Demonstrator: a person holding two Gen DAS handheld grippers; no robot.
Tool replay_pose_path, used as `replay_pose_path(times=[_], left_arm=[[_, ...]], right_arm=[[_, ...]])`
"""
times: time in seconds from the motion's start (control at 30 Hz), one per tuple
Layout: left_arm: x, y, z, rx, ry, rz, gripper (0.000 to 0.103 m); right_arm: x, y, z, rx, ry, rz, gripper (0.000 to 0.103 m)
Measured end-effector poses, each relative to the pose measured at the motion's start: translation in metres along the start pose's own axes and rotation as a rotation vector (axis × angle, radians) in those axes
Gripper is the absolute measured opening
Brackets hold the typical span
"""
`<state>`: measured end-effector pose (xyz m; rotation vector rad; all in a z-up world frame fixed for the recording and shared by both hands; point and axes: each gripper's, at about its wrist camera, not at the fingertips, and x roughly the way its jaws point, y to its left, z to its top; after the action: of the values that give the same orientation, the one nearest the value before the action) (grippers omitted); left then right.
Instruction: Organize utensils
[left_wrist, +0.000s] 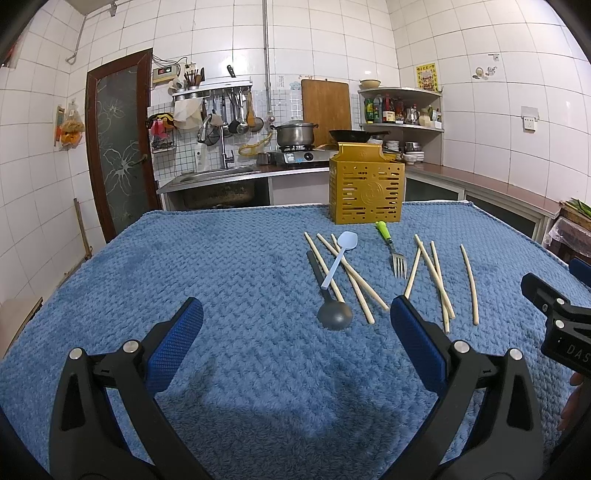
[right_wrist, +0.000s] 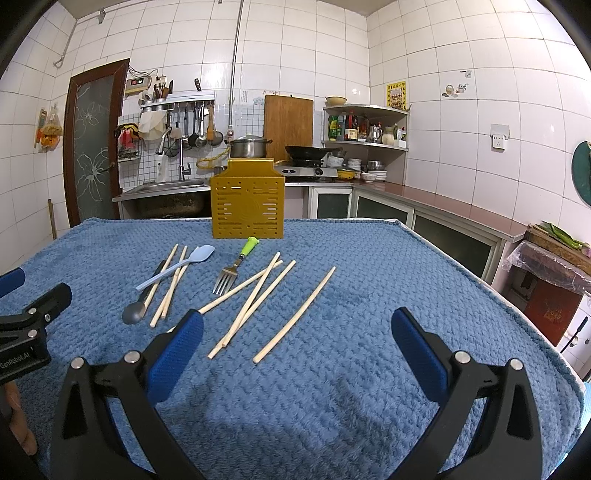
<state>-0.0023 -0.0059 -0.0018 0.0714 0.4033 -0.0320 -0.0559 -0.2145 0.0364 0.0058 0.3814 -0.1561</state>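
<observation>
A yellow slotted utensil holder (left_wrist: 366, 190) (right_wrist: 247, 204) stands upright at the far side of the blue towel. In front of it lie several wooden chopsticks (left_wrist: 436, 278) (right_wrist: 295, 313), a light blue spoon (left_wrist: 339, 258) (right_wrist: 177, 266), a grey spoon (left_wrist: 330, 305) (right_wrist: 137, 308) and a fork with a green handle (left_wrist: 390, 248) (right_wrist: 236, 266). My left gripper (left_wrist: 297, 312) is open and empty, just short of the grey spoon. My right gripper (right_wrist: 297, 321) is open and empty, over the near ends of the chopsticks.
The blue towel (left_wrist: 221, 266) (right_wrist: 369, 280) covers the table. Behind it are a sink (left_wrist: 218, 175), a stove with a pot (left_wrist: 295, 134) and wok, and a counter (right_wrist: 443, 205) along the right wall. A crate (right_wrist: 554, 258) stands at the right.
</observation>
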Motion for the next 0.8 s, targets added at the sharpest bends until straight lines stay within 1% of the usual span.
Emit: replay_pose_path(times=[0.8], left_arm=[[0.0001, 0.0007, 0.0005, -0.001, 0.002, -0.001, 0.098]], right_arm=[[0.0003, -0.0005, -0.0002, 0.001, -0.004, -0.001, 0.099]])
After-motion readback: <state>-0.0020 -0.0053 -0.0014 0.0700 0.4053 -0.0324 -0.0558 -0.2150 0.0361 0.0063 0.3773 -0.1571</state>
